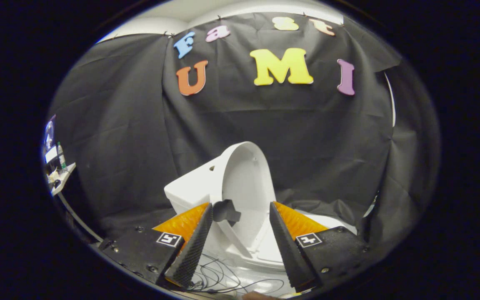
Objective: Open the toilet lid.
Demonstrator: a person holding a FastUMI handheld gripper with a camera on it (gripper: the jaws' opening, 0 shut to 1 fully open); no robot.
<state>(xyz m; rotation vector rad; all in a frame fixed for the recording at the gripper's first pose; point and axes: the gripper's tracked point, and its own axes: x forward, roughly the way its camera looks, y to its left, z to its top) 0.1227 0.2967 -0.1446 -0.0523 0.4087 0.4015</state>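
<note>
Toilet lid [246, 175] standing raised.
Gripper [240, 216] fingers spread, empty, just short of the lid; cistern [192, 187] beside it.

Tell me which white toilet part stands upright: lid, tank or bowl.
The lid: raised on edge beyond the open gripper, leaning against the tank. The bowl lies flat.

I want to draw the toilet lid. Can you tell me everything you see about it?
The lid is white, smooth and looks like hard plastic, oval with a raised rim. It stands up, raised off the seat, its hollow inner side facing the gripper, leaning back by the tank. It sits beyond the open fingers, which do not touch it. A small dark piece sits at its lower left edge.
</note>
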